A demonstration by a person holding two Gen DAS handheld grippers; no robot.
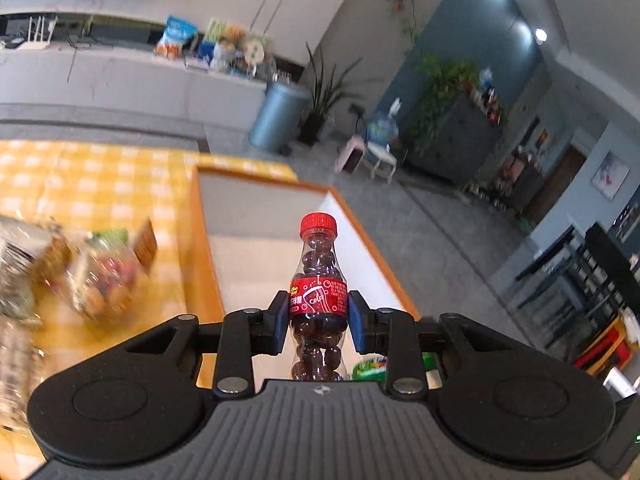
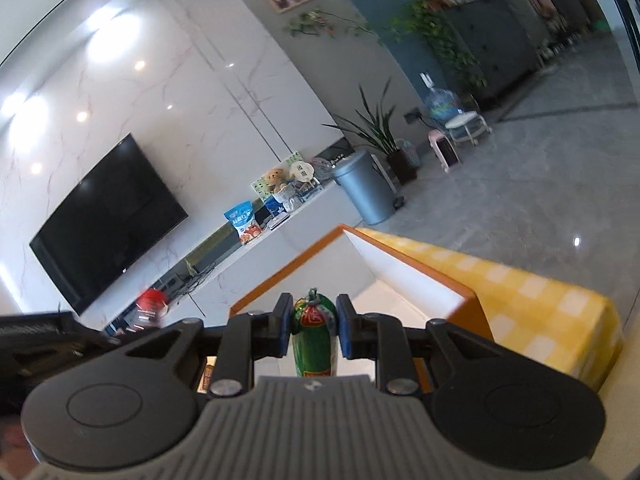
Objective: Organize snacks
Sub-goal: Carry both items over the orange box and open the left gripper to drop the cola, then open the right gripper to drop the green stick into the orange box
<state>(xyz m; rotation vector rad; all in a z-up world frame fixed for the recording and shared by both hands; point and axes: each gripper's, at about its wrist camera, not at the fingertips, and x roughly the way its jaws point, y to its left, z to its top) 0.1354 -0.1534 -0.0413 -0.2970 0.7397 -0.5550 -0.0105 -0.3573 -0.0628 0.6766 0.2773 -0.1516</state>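
Room: glossy white marble-veined wall with a flat black television point(image 2: 108, 220), grey speckled floor, a round blue-grey bin point(image 1: 278, 116) and leafy plants behind.
Surface: yellow-and-white checked cloth point(image 1: 100, 184) covers your table; it drapes over the far edge in the right wrist view.
Box: an open rectangular box point(image 1: 256, 248) with orange rims and smooth white inner walls sits on the cloth, straight ahead of both grippers.
Left gripper point(image 1: 319, 314): your blue pads pinch a small clear plastic cola bottle point(image 1: 318, 280) at its red label; it stands upright, red ribbed cap on top, filled with dark round candies, above the box's opening.
Right gripper point(image 2: 311, 330): your pads clamp a slim green sausage-shaped pack point(image 2: 312, 340) with a crimped, tied top and a red-and-yellow emblem, held upright over the box's near corner.
Loose snacks: crinkly clear wrappers point(image 1: 104, 276) lie blurred on the cloth left of the box; you cannot tell their contents.
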